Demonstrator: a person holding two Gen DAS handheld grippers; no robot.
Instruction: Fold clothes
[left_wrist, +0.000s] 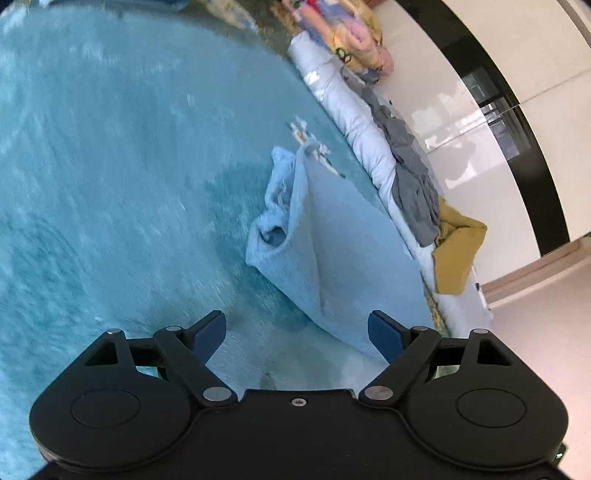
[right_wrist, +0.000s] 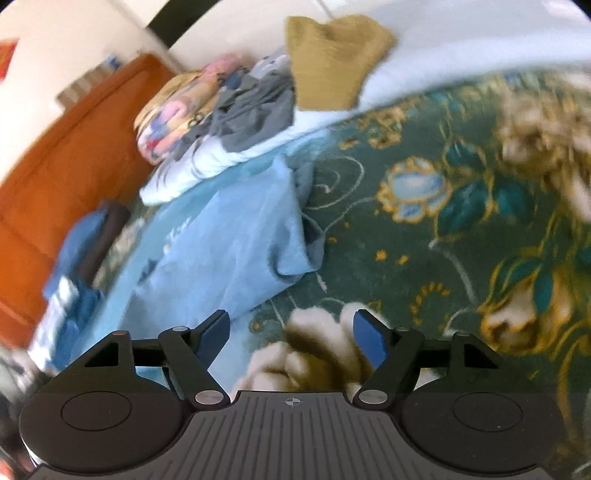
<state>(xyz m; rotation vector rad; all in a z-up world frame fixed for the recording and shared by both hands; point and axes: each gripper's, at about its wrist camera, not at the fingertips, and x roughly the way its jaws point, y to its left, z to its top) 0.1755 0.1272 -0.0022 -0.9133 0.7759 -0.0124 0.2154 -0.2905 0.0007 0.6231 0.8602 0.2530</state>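
A light blue garment (left_wrist: 314, 236) lies spread on the bed, one edge folded up into a ridge and a sleeve or cuff bunched at its far side. In the left wrist view it sits ahead of the left gripper (left_wrist: 297, 328), its near hem reaching down toward the right finger; the jaws stand wide apart with nothing between them. In the right wrist view the same garment (right_wrist: 229, 240) lies ahead and to the left of the right gripper (right_wrist: 291, 330), whose jaws are also spread and empty, over the floral green bedspread (right_wrist: 424, 240).

The left view shows a fuzzy teal blanket (left_wrist: 110, 184) under the garment and a glossy white wardrobe (left_wrist: 480, 92) beyond the bed. The right view alone shows an orange headboard (right_wrist: 74, 155). Both show a grey garment (right_wrist: 255, 110) and a mustard one (right_wrist: 332, 59) on a white pillow (right_wrist: 207, 162), beside a patterned bundle (right_wrist: 173, 107).
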